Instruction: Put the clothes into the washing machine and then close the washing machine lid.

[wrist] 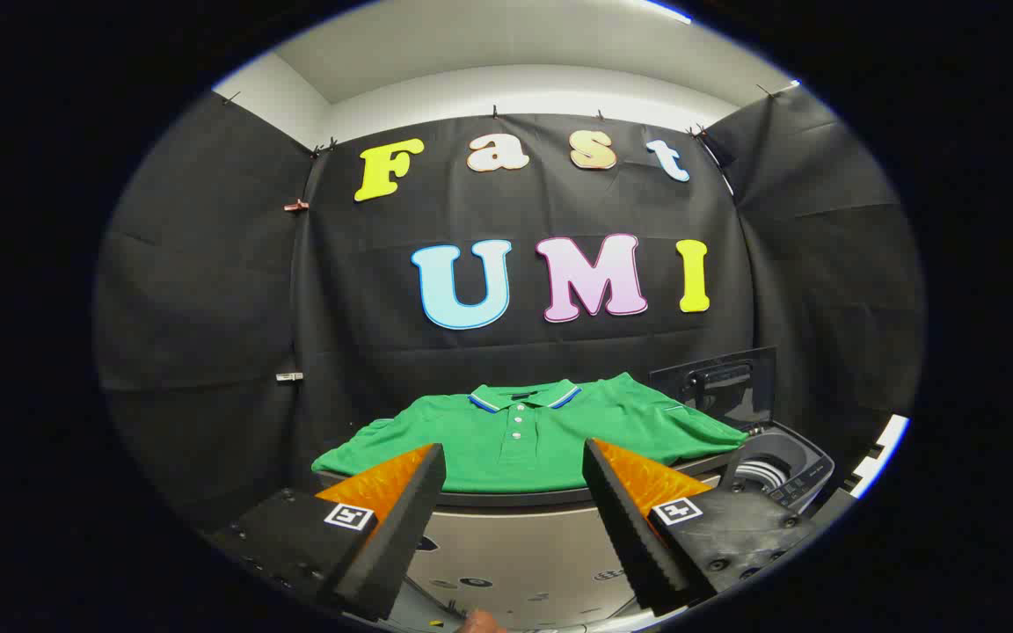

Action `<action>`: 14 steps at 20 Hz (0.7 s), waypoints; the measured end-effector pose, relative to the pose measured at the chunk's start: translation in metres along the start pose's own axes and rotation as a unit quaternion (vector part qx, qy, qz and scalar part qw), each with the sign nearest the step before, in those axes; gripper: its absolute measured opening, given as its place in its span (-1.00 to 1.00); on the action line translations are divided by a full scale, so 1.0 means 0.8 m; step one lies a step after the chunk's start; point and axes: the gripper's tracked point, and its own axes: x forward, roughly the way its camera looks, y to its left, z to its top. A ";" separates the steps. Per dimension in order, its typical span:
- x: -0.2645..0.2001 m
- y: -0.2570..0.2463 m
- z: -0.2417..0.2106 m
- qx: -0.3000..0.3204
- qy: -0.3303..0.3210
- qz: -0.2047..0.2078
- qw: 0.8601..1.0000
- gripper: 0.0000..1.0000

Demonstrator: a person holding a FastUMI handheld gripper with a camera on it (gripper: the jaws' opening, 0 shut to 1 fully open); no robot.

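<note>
Approach step, nothing grasped yet — hand-held gripper (pixel 515 488) spread wide, short of the green polo shirt (pixel 528 431) lying flat on the bench (pixel 515 498). Right of the shirt, washing machine (pixel 783 470), lid (pixel 717 382) up. Next — advance, pinch fabric.

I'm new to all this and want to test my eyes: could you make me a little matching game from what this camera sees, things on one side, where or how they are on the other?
Things:
1. shirt
2. washer lid
3. washer
4. gripper

States:
A. standing open
B. spread flat on the table
C. fingers apart, holding nothing
D. beside the shirt, drum showing

Pairs: 1-B, 2-A, 3-D, 4-C
</note>
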 end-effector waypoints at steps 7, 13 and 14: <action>0.002 0.000 0.000 0.002 -0.001 -0.001 1.000 0.98; 0.009 -0.006 0.001 0.000 -0.002 -0.010 1.000 0.98; 0.011 -0.007 0.002 0.001 -0.003 -0.010 1.000 0.98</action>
